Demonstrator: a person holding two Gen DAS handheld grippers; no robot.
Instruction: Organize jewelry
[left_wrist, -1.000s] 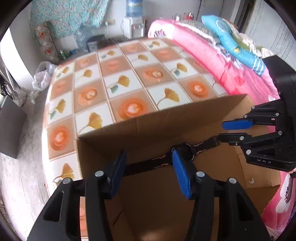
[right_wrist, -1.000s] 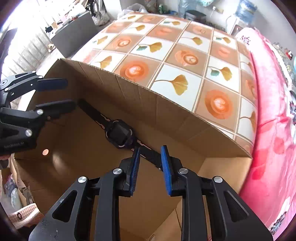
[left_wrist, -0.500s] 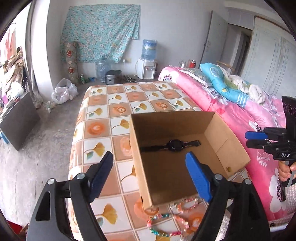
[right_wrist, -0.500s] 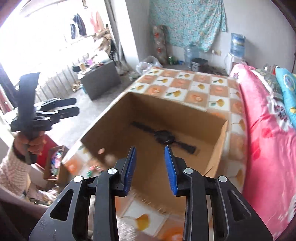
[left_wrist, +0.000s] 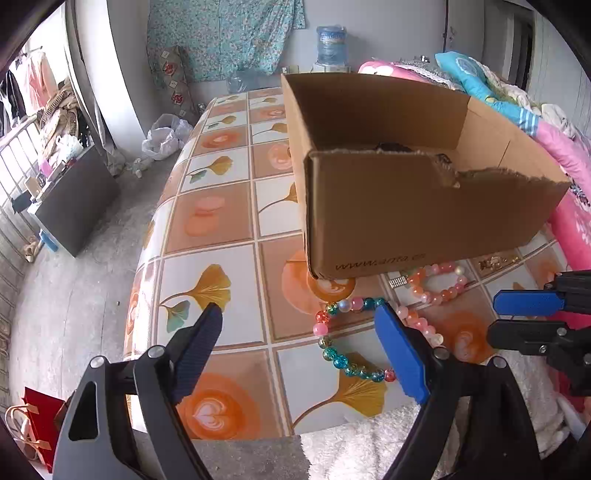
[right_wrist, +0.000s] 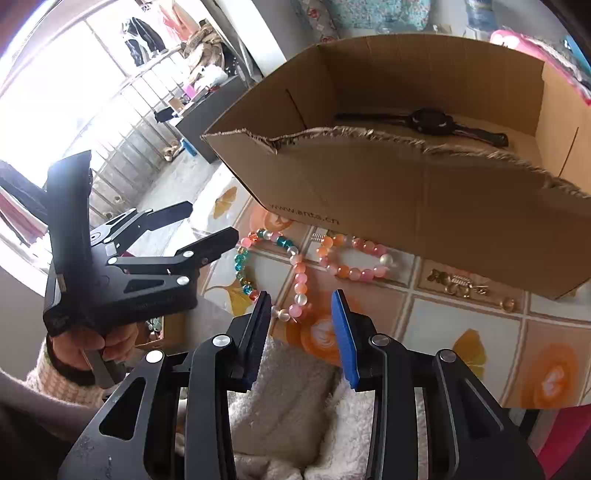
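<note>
A black watch (right_wrist: 428, 120) lies inside the open cardboard box (right_wrist: 406, 192) on the tiled table; in the left wrist view only its top (left_wrist: 391, 147) shows over the box (left_wrist: 424, 206) wall. In front of the box lie a multicoloured bead strand (left_wrist: 347, 343) (right_wrist: 243, 266), a pink-orange bead bracelet (left_wrist: 439, 284) (right_wrist: 351, 258) and small gold pieces (right_wrist: 458, 286). My left gripper (left_wrist: 297, 317) (right_wrist: 210, 221) hovers open and empty over the near table edge. My right gripper (right_wrist: 301, 299) (left_wrist: 517, 317) is open above the beads, holding nothing.
The table's patterned top (left_wrist: 207, 221) ends just under both grippers, where white fluffy fabric (right_wrist: 288, 387) sits. A pink bed (left_wrist: 569, 155) flanks the right side. To the left are bare floor, a dark cabinet (left_wrist: 74, 199) and a red bag (left_wrist: 37, 417).
Both grippers let go of the watch strap and drew back out of the box to the near table edge. The watch stayed in the box. The left jaws spread much wider.
</note>
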